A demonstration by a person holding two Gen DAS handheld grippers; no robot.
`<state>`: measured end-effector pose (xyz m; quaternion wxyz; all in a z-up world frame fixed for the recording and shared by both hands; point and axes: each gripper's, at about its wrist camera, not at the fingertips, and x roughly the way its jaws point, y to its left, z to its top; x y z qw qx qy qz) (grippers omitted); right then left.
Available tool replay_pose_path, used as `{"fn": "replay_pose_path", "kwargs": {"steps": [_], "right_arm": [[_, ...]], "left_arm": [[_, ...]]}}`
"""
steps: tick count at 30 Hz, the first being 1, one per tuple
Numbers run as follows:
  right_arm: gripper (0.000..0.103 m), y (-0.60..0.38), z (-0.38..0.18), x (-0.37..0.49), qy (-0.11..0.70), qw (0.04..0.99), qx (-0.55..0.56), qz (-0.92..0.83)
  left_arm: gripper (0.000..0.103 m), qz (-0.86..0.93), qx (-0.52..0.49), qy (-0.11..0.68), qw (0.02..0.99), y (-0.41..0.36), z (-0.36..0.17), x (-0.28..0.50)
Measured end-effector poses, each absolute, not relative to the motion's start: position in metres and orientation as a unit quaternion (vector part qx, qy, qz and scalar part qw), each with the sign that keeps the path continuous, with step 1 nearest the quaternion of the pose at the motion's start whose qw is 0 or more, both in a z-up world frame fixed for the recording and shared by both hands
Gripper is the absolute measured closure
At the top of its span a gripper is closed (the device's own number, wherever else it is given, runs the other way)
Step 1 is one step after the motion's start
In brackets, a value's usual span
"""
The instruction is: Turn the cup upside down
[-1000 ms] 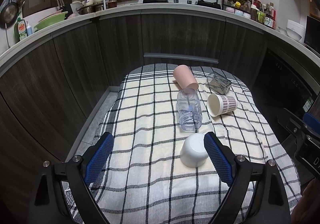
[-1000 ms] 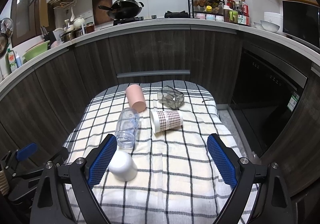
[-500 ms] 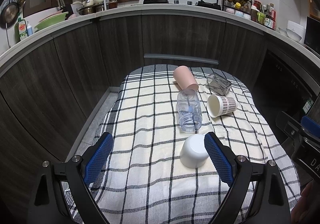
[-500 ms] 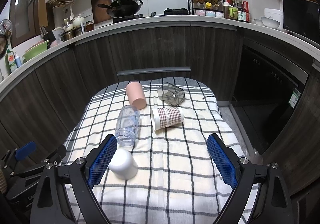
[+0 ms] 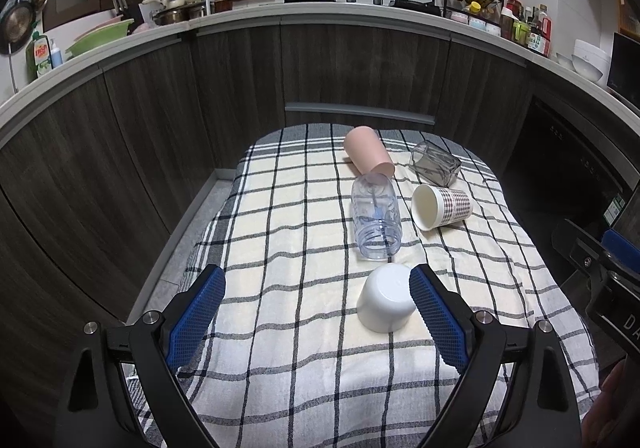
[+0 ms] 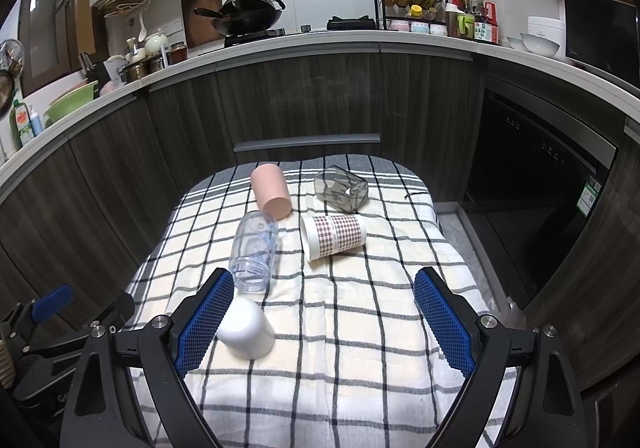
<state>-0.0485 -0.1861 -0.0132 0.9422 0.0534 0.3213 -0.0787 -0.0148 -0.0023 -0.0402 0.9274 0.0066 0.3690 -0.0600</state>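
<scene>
Left tool [image 5: 316, 312] spread wide, holding nothing, low over the checked cloth [image 5: 280, 232] on the desk. White cup [image 5: 385, 298] upside down on the cloth, just beside the left tool's right blue pad [image 5: 438, 322]. Right tool [image 6: 324, 322] spread wide too, holding nothing. Farther off, all on their sides: clear bottle [image 5: 375, 221], checked paper cup [image 5: 442, 205], pink cup [image 5: 368, 155], dark glass jar [image 5: 434, 167].

dim indoor light, sharp centre (edges bowed, vignetted).
</scene>
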Motion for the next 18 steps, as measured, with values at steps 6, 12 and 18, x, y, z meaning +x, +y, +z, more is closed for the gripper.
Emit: {"fn": "replay_pose_path", "kwargs": {"steps": [6,12,18], "right_arm": [[0.011,-0.1868,-0.0140,-0.0480,0.321,0.942,0.053,-0.079],[0.011,-0.1885,-0.0143,-0.0487,0.323,0.941,0.058,-0.080],[0.011,-0.1890,-0.0146,-0.0488,0.323,0.941,0.057,-0.081]], "left_arm": [[0.009,-0.065,-0.001,0.380,0.923,-0.0018,-0.0433,-0.0127],[0.009,-0.063,-0.004,0.383,0.922,-0.0019,-0.0444,-0.0123],[0.004,-0.056,0.007,0.372,0.926,-0.0042,-0.0431,-0.0145]]}}
